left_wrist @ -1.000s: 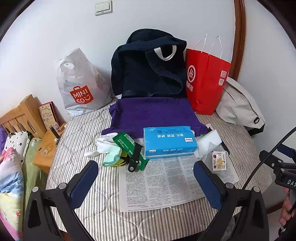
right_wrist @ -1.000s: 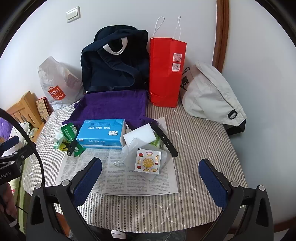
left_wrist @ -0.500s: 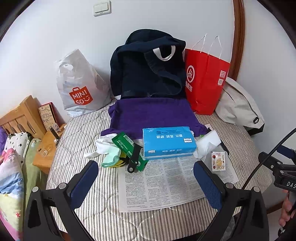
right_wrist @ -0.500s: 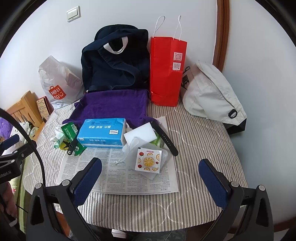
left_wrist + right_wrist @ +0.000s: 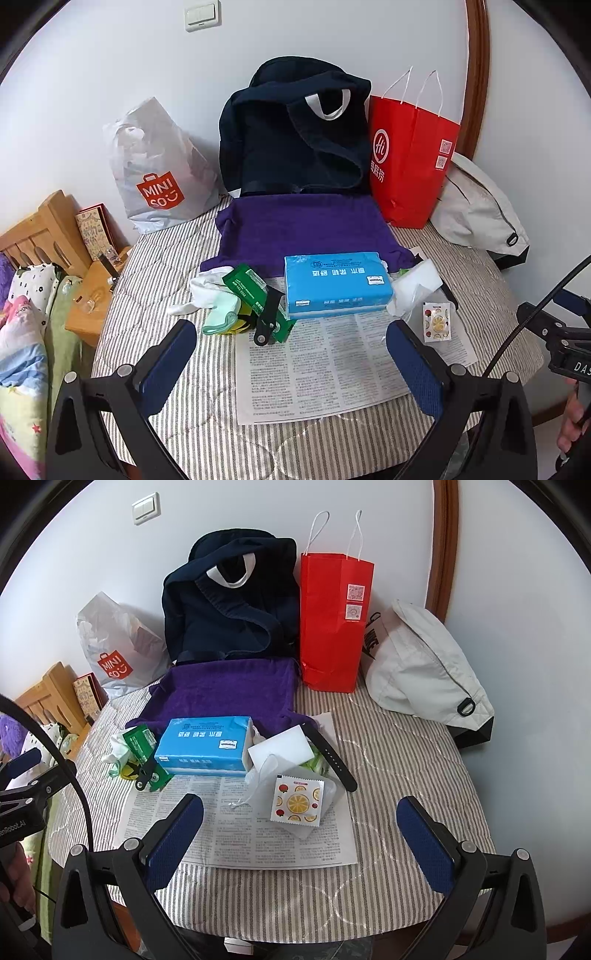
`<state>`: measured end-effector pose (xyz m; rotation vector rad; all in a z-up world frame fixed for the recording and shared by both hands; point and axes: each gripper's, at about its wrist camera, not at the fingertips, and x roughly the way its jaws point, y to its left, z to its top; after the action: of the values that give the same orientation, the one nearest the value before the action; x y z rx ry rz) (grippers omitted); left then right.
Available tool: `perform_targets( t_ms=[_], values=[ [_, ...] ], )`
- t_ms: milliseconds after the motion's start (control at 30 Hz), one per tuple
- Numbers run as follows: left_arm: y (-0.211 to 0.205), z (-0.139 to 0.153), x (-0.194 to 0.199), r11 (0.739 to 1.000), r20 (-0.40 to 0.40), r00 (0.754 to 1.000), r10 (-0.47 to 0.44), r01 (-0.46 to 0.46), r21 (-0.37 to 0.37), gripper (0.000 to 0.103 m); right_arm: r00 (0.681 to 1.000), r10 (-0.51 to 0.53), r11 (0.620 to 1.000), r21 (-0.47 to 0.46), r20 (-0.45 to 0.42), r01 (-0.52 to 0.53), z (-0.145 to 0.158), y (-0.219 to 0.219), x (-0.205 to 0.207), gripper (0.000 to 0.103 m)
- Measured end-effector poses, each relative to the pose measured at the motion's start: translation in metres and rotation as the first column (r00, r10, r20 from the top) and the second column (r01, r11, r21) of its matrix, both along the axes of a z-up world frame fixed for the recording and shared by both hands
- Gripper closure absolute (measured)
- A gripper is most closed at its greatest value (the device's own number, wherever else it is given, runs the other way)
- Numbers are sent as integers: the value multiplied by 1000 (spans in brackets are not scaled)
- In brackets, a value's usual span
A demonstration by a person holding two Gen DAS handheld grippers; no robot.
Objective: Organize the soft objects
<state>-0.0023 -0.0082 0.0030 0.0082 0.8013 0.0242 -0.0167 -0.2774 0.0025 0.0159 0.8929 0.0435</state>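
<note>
A purple towel (image 5: 303, 229) (image 5: 225, 694) lies flat at the back of the striped table. In front of it sits a blue tissue pack (image 5: 336, 282) (image 5: 203, 747) on a newspaper (image 5: 321, 365) (image 5: 240, 827). White and mint socks (image 5: 210, 299) and a green packet (image 5: 251, 291) lie left of the pack. A white sponge (image 5: 279, 747), a clear pouch and a fruit-print sachet (image 5: 297, 799) (image 5: 436, 322) lie to its right. My left gripper (image 5: 291, 362) and my right gripper (image 5: 301, 834) are both open and empty, held above the table's near edge.
A dark navy bag (image 5: 295, 136), a red paper bag (image 5: 410, 162), a white Miniso bag (image 5: 159, 173) and a pale grey bag (image 5: 421, 668) stand along the wall. A black watch strap (image 5: 328, 755) lies by the sponge. A wooden headboard (image 5: 40, 232) and bedding are at left.
Both grippers have drifted very slightly; the objects have not moved and both grippers stay open.
</note>
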Motion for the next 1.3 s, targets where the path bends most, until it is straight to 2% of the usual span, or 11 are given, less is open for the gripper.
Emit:
perform_targets(
  t_ms=[1300],
  values=[
    [7, -3, 7, 1000, -2, 1000, -2, 2, 7, 0, 1000, 11, 1000, 7, -6, -11, -3, 5, 12, 0]
  ],
)
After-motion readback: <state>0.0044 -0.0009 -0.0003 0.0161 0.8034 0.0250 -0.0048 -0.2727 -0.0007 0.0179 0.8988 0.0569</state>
